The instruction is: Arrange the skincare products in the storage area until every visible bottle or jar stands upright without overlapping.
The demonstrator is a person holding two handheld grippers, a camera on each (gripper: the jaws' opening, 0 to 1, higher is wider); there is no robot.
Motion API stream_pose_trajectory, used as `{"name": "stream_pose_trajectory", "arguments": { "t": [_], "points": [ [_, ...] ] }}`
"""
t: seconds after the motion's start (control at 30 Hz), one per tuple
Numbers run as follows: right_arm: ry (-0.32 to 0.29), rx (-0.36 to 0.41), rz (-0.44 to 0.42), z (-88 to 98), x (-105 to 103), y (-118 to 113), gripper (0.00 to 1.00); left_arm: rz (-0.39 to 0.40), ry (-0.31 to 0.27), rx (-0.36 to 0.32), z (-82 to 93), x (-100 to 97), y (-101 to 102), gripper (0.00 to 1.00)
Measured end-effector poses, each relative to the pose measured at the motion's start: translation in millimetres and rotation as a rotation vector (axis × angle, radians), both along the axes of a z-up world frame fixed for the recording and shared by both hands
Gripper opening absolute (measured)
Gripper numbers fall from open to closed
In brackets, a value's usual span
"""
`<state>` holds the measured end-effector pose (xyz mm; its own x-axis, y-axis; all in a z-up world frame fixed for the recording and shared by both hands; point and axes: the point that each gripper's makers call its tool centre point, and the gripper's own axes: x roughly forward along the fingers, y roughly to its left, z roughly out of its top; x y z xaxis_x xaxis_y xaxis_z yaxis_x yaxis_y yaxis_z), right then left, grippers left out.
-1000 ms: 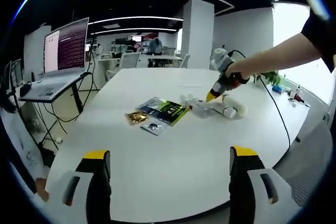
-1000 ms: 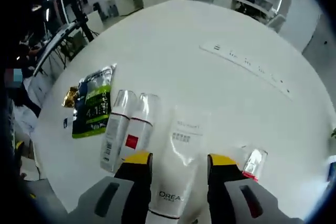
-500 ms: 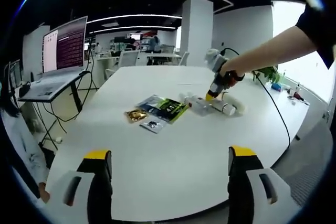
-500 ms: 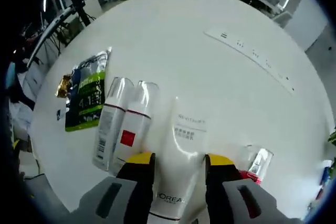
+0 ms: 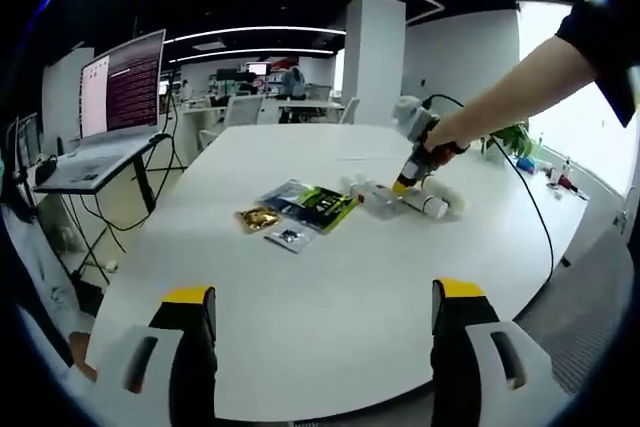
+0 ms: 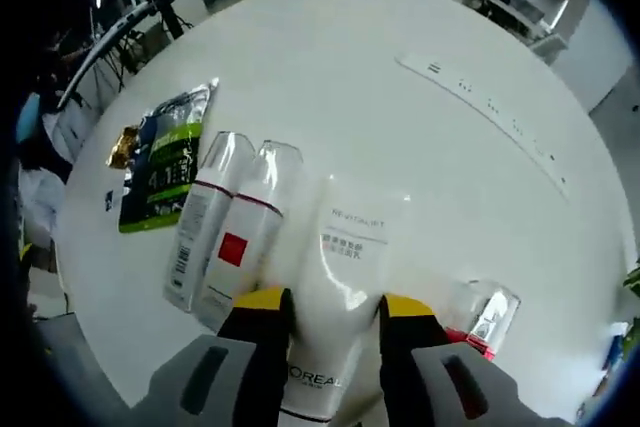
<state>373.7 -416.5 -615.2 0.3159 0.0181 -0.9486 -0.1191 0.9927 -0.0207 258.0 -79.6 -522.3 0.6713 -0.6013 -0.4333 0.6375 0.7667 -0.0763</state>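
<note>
In the right gripper view, a white squeeze tube with grey lettering (image 6: pixel 340 277) is seen lying flat on the round white worktop (image 6: pixel 400 37), its long axis running from the bottom centre of the frame up toward the middle, the flat crimped end pointing up the frame. The lower part of the tube is flanked by the right gripper (image 6: pixel 325 305), whose yellow-tipped fingers (image 6: pixel 262 299) are pressed against its two sides, pinching it. Just left of the tube, two slim white bottles with clear caps (image 6: pixel 222 232) are laid side by side, touching each other, caps pointing to the upper right. Further left a green and black foil sachet (image 6: pixel 160 172) is found, and at lower right a small clear bottle with a red label (image 6: pixel 485 317) lies close beside the right finger. In the left gripper view, the left gripper (image 5: pixel 318 299) is held well apart from the products, at the near edge of the worktop, its fingers spread wide with nothing between them.
</note>
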Motion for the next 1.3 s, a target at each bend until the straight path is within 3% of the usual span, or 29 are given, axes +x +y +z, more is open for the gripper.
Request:
{"name": "stream_pose_trajectory", "arguments": {
  "t": [0.27,0.33,0.53,0.73,0.83,0.93,1.13,1.2,1.23,1.3],
  "points": [
    [-0.017,0.008,0.005,0.4,-0.6,1.3,0.27,-0.002,0.002,0.006,-1.0,-0.4,0.1,0.82],
    [-0.043,0.020,-0.073,0.2,1.4,-2.1,0.24,-0.006,0.005,0.008,-1.6,-1.2,-0.9,0.82],
    [-0.076,0.030,-0.066,-3.4,10.8,-9.2,0.21,-0.015,0.013,0.019,-4.0,-2.2,-1.2,0.81],
    [-0.158,0.025,-0.070,0.6,18.4,-13.1,0.20,-0.016,0.009,0.022,-2.9,-1.9,-1.4,0.82],
    [-0.273,-0.042,-0.057,19.5,28.4,-25.7,0.20,-0.020,0.005,0.021,-2.2,-2.3,-2.2,0.82],
    [-0.368,-0.032,-0.060,40.8,20.5,-23.4,0.20,-0.014,-0.001,0.011,-0.4,-1.4,-1.7,0.82],
    [-0.463,0.004,-0.075,59.2,7.6,-20.7,0.20,-0.015,-0.007,0.007,0.5,-0.9,-1.9,0.81],
    [-0.537,0.003,-0.067,69.8,9.8,-18.9,0.20,-0.016,-0.007,0.007,0.4,-1.0,-2.1,0.81],
    [-0.619,-0.006,-0.047,86.7,5.1,-11.9,0.20,-0.017,-0.007,0.008,0.4,-1.2,-2.1,0.81],
    [-0.698,0.015,-0.068,100.2,4.9,-11.1,0.20,-0.016,-0.010,0.006,1.0,-1.0,-2.1,0.81]
  ]
}}
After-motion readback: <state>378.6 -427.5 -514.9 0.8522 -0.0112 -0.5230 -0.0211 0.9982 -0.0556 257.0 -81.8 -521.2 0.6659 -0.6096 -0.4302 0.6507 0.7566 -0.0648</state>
